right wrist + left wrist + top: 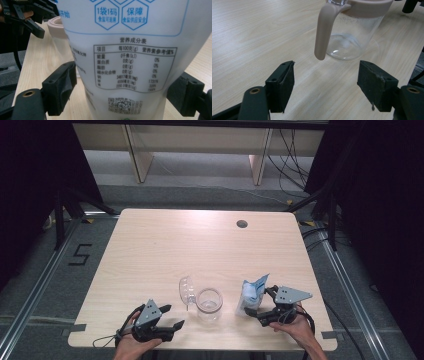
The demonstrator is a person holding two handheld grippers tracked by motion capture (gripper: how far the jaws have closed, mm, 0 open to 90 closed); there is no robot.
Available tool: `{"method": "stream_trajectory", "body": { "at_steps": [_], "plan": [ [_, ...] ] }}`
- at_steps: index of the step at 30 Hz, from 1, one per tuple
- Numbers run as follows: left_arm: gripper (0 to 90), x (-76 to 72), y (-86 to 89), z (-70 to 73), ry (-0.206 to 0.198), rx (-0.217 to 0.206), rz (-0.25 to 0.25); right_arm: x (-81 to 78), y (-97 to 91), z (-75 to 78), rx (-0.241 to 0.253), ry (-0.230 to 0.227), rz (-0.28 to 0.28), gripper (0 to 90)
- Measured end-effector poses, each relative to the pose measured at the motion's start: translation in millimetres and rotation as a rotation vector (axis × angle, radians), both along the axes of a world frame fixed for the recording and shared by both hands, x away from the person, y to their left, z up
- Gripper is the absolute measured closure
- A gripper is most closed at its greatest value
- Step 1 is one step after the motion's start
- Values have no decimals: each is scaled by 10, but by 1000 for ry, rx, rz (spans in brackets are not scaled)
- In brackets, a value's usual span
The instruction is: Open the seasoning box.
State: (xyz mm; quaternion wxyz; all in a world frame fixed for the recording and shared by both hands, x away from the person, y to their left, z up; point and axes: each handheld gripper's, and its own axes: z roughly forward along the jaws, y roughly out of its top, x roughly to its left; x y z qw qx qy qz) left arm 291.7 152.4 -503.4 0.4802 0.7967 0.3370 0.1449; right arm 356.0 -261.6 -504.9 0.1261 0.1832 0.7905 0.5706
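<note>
The right gripper (120,95) has its 2 black jaws on either side of a white bag (125,50). The left pad (65,85) lies against the bag's side, the right one at its other edge, so the jaws are clamped on the bag. Printed on the bag in blue are 2 hexagons reading 1袋1码 and 保障. Below them sits a black nutrition table headed 营养成分表, with 每100克(g) above a column of 0 values. Under that is a QR code. The film is smooth and glossy, bulging between the pads.

In the high view the bag (251,296) stands upright near the table's front right, touching the right gripper (264,307).

The left gripper (325,87) has its jaws wide apart with nothing between them, only bare wood. Just ahead stands a jug (352,32) of clear glass with a matte beige collar and a curved beige handle (324,32) that hangs free at its lower end.

In the high view the jug (208,304) sits between the 2 grippers, close to the front edge. The left gripper (170,316) is near it but apart.

The table (200,245) is pale wood grain with rounded corners. It has a round cable hole (242,224) toward the back, and its whole rear half is open.
</note>
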Motion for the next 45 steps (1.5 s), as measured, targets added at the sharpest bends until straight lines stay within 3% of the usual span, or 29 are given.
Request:
{"method": "stream_trajectory", "body": {
  "at_steps": [4, 8, 9, 12, 13, 21, 23, 24, 26, 28, 31, 32, 33, 35, 36, 37, 39, 40, 41, 42, 45],
  "plan": [
    [294, 9, 8, 6, -16, 22, -12, 6, 22, 1, -1, -4, -1, 206],
    [296, 3, -5, -2, -9, 6, -10, 9, 53, -21, 1, -1, -12, 211],
    [296, 8, -2, -1, -14, 9, -17, 30, 49, -15, -23, -9, 7, 213],
    [296, 7, -2, -1, -14, 10, -16, 21, 80, -28, 2, 7, -14, 217],
    [296, 2, -4, -2, -8, 7, -10, 47, 67, -23, -23, -7, 6, 219],
    [296, 3, -10, -7, -10, 6, -13, 85, 116, -53, 7, 14, 24, 229],
    [296, 10, -11, -8, -17, 11, -22, 103, 120, -54, 4, -12, 28, 234],
    [296, 8, -10, -6, -17, 12, -24, 88, 124, -54, -1, 8, 17, 267],
    [297, 8, -5, -5, -17, 14, -21, 95, 129, -53, 0, -12, 23, 290],
    [297, 1, -10, -7, -10, 6, -14, 77, 128, -52, -2, 5, 21, 334],
    [299, -2, -9, -3, -8, 14, -19, 76, 138, -56, 11, -8, 12, 337],
    [299, -13, -17, -3, 2, 13, -16, 52, 160, -59, 15, -3, -23, 350],
    [299, -13, -17, -3, 2, 13, -16, 52, 160, -59, 15, -3, -23, 350],
    [300, -8, -22, -3, -12, 11, -24, 9, 176, -49, 8, 7, -75, 352],
    [300, 0, 0, 6, -21, 45, -32, -6, 187, -51, 6, 6, -94, 353],
    [300, 0, 0, 6, -21, 45, -32, -18, 193, -43, -3, -5, -113, 354],
    [301, -14, -16, 2, -11, 18, -25, -89, 225, -45, 8, 52, -165, 355],
    [301, -14, -16, 2, -11, 18, -25, -89, 225, -45, 8, 52, -165, 355],
    [301, -15, -21, 0, -11, 12, -23, -62, 221, -47, 1, -1, -170, 354],
    [300, -18, -26, -2, -10, 7, -21, -118, 245, -44, 2, 41, -208, 354],
    [302, -22, -27, -2, -6, 14, -15, -129, 281, -36, 10, 48, -249, 354]
  ]
}}
